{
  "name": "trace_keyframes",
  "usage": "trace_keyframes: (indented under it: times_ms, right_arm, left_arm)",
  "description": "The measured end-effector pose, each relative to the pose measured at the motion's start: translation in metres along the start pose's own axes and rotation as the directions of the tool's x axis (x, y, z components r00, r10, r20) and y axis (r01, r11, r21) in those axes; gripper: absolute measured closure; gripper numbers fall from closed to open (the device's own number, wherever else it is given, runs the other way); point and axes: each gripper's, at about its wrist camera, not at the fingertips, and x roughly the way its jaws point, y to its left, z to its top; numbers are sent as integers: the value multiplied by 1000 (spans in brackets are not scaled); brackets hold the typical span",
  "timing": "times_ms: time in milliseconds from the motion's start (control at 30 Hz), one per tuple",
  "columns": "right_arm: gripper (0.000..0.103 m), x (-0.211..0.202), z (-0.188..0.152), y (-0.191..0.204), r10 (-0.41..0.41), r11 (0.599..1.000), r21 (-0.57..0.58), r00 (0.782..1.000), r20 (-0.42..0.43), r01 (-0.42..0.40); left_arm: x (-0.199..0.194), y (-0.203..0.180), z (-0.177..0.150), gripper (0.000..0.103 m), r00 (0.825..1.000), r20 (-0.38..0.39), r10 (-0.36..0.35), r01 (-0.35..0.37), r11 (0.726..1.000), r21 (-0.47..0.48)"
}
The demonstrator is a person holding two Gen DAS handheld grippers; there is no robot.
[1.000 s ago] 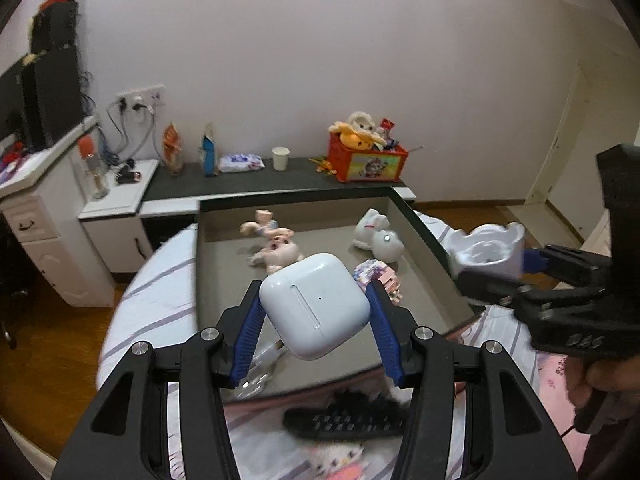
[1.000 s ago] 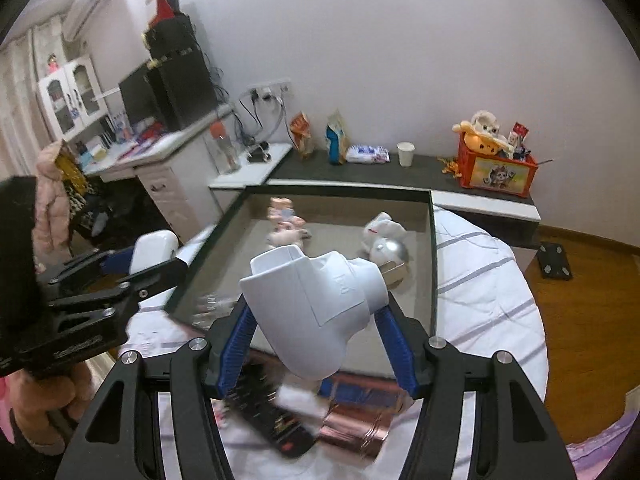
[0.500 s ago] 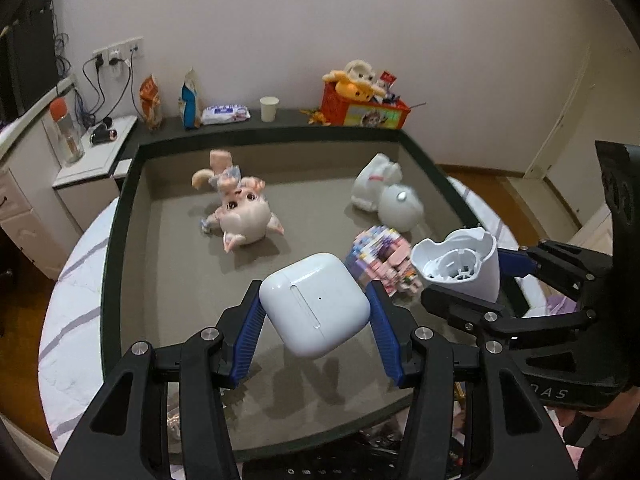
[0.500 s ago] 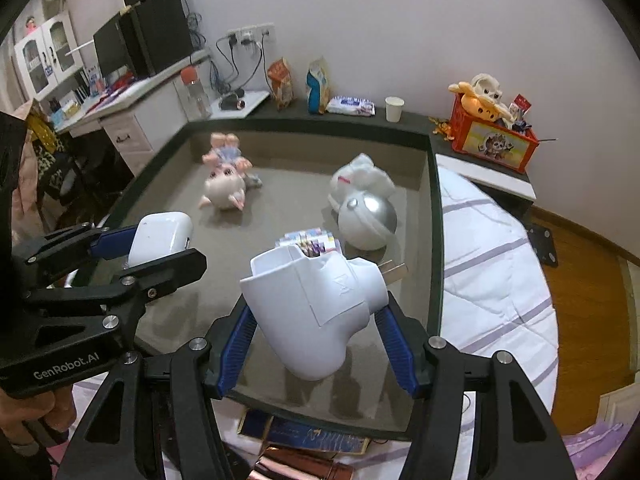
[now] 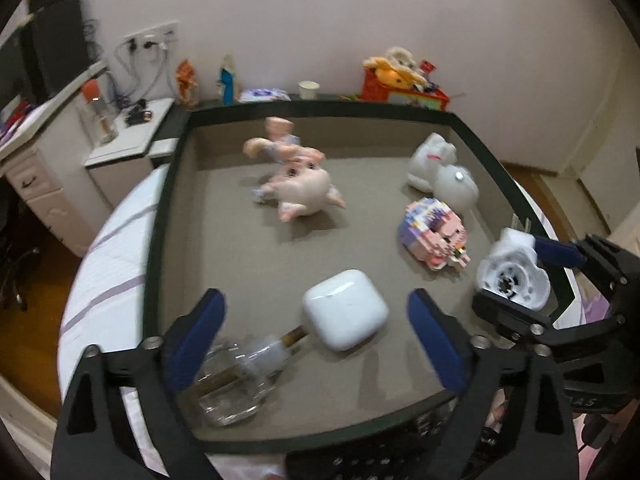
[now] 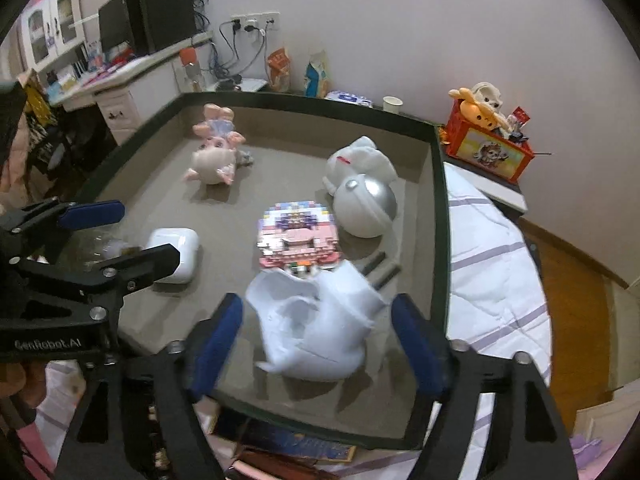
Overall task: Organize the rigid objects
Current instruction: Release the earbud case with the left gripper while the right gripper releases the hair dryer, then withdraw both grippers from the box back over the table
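We look down into the shallow dark-rimmed tray (image 5: pixel 168 216) on the bed, where both items have just been let go. Our left gripper (image 5: pixel 316 344) has just been opening and now stands spread wide, its blue pads clear of the white earbud case (image 5: pixel 345 309), which sits between them at twelve o'clock, just ahead of the fingertips on the grey tray floor. The case is a smooth, glossy rounded block, lying flat with its long axis running roughly from ten to four o'clock. Our right gripper (image 6: pixel 318 336) has likewise just been opening; the white plug adapter (image 6: pixel 316 320) lies between its parted pads, blurred, so we can only say it appears free of them and down on the tray floor or nearly so. The adapter is a bulky matte-white shell, its prongs (image 6: pixel 378 268) pointing toward one o'clock. Each hand is nearest its own item, and the coming move, we judge, is a straight pull back toward six o'clock so neither pad clips what it released. Further in, at twelve o'clock of the adapter, sits a pink brick-built model (image 6: pixel 298 236), with a silver-and-white round toy (image 6: pixel 366 204) beyond at one o'clock and a pink doll (image 6: pixel 214 156) at eleven. A clear glass bottle (image 5: pixel 236 380) lies just beside the case at seven o'clock.
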Motion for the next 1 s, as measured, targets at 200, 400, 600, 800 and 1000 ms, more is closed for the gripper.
trace_keyframes:
  times_ms: [200, 400, 600, 800, 1000]
  right_arm:
    - [18, -18, -3, -1, -6, 998, 56, 999, 34, 4]
    - [0, -56, -10, 3, 55, 989, 132, 994, 92, -67]
    - [0, -100, -19, 16, 67, 986, 139, 984, 163, -90]
    - [0, -144, -39, 32, 61, 985, 141, 970, 236, -96]
    - [0, -183, -73, 43, 43, 986, 142, 956, 289, -87]
  left_arm:
    - [-42, 6, -12, 0, 996, 88, 8, -6, 1000, -17]
    - [-88, 12, -23, 0, 985, 157, 77, -70, 996, -51]
    - [-134, 11, -39, 0, 969, 206, 134, -123, 990, -65]
    - [-177, 5, -64, 0, 961, 236, 144, -133, 989, -61]
    - [-206, 2, -93, 0, 957, 261, 126, -110, 991, -74]
